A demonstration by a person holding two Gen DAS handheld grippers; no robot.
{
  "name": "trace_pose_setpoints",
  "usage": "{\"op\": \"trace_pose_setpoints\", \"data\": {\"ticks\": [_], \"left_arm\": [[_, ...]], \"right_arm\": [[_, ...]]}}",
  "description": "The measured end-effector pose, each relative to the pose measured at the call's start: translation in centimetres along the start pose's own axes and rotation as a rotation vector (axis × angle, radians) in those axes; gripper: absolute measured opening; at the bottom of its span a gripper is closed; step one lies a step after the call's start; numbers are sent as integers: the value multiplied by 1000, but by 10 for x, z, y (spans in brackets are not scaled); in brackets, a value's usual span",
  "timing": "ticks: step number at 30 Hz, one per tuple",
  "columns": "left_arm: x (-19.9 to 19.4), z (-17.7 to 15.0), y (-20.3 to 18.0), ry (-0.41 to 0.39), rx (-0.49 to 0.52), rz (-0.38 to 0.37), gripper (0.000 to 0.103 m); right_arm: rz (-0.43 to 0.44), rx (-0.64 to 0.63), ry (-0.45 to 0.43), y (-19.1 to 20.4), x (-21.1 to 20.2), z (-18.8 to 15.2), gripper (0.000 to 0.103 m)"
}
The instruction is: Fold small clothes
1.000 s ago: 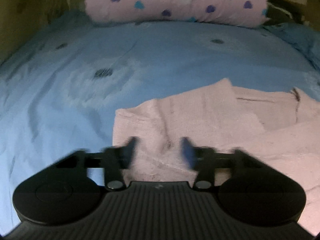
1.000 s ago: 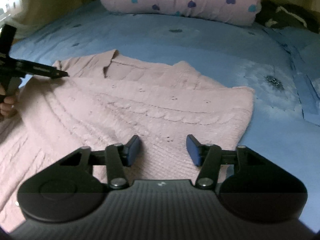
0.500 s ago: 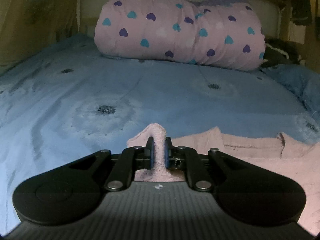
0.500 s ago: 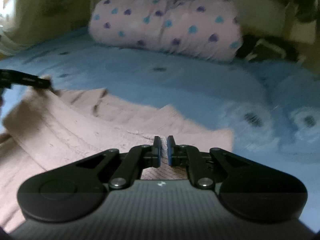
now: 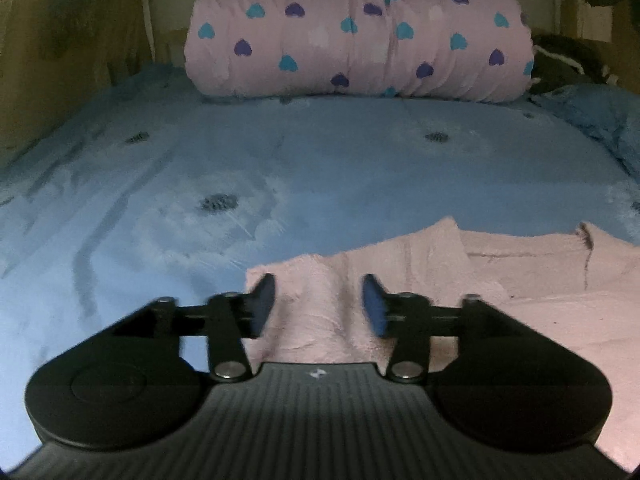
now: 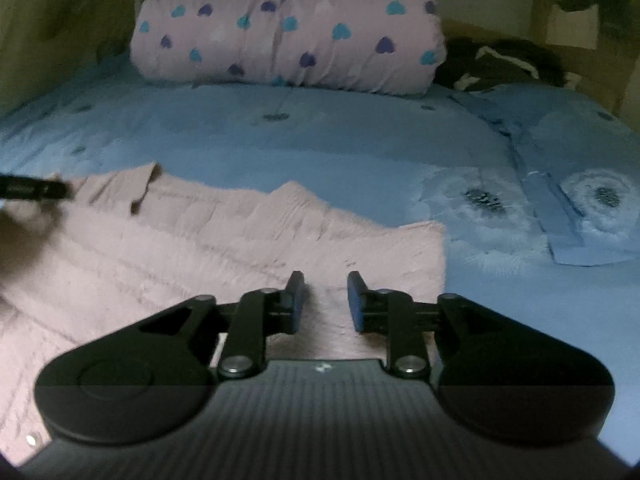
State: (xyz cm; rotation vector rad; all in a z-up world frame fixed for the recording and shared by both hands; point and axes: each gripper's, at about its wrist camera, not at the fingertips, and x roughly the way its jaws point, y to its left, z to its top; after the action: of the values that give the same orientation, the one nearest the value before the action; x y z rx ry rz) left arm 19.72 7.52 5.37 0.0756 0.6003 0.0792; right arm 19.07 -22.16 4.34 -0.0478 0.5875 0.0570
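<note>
A pale pink knitted sweater (image 5: 500, 280) lies flat on the blue bed cover (image 5: 280, 168). My left gripper (image 5: 319, 304) is open over the sweater's left corner, with a raised ridge of knit between its blue pads. In the right wrist view the sweater (image 6: 208, 240) spreads to the left, collar at the far edge. My right gripper (image 6: 323, 300) is open over its right part, a small fold of knit between the fingers. The tip of the left gripper (image 6: 36, 190) shows at the far left edge.
A rolled pink blanket with hearts (image 5: 360, 36) lies across the head of the bed, also in the right wrist view (image 6: 288, 28). Dark clothing (image 6: 500, 64) sits at the back right. A wall runs along the left side (image 5: 60, 60).
Half a second ago both grippers were shut on pinches of the sweater. Both have now opened and let the knit go; the sweater lies back on the bed.
</note>
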Motion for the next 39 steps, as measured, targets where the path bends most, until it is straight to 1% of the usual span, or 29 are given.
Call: {"op": "trace_pose_setpoints", "data": {"ticks": [1, 4, 6, 8, 10, 11, 13, 14, 16, 19, 21, 25, 27, 29, 31, 33, 35, 37, 39], "left_arm": [[-9, 2, 1, -10, 4, -1, 66], [-26, 3, 5, 9, -5, -6, 67], [-33, 0, 7, 23, -32, -47, 67], [-35, -6, 6, 36, -41, -85, 67], [-29, -16, 1, 63, -11, -91, 67], [-23, -22, -2, 81, 16, -79, 67], [-12, -34, -5, 100, 64, -53, 68], [-9, -38, -4, 88, 69, -57, 69], [-6, -40, -3, 79, 75, -52, 75], [-7, -38, 1, 97, 46, -55, 77], [-14, -33, 3, 103, 42, -49, 78], [-42, -26, 3, 89, 48, -17, 78], [-60, -27, 4, 89, 50, -33, 79], [-78, -31, 4, 93, 68, -38, 79], [-98, -35, 4, 88, 80, -21, 82], [-116, -39, 5, 81, 79, -16, 86], [-137, -43, 6, 72, 75, -20, 86], [-158, -48, 5, 63, 72, -37, 87], [-179, -55, 3, 60, 73, -59, 88]], "right_arm": [[-1, 8, -5, -1, -3, 1, 26], [16, 50, -31, -9, -18, 7, 26], [34, 82, -40, -15, -27, 8, 26], [77, 106, -40, -21, -33, 6, 26], [113, 112, -27, -25, -37, 2, 26], [121, 106, -19, -25, -36, 0, 26], [110, 75, 9, -22, -31, -5, 26], [85, 56, 39, -20, -24, -8, 26], [40, 29, 111, -18, -9, -13, 25], [30, 3, 100, -16, -1, -17, 25], [26, 9, 96, -16, -1, -16, 25], [28, 17, 76, -15, -13, -15, 26], [31, 22, 61, -16, -23, -13, 27], [55, 41, 51, -19, -35, -11, 34], [74, 63, 30, -19, -50, -11, 47], [78, 77, 3, -16, -68, -13, 48], [90, 87, -4, -12, -85, -18, 48], [117, 82, 0, -6, -102, -23, 48], [136, 49, -5, 4, -121, -31, 48]]}}
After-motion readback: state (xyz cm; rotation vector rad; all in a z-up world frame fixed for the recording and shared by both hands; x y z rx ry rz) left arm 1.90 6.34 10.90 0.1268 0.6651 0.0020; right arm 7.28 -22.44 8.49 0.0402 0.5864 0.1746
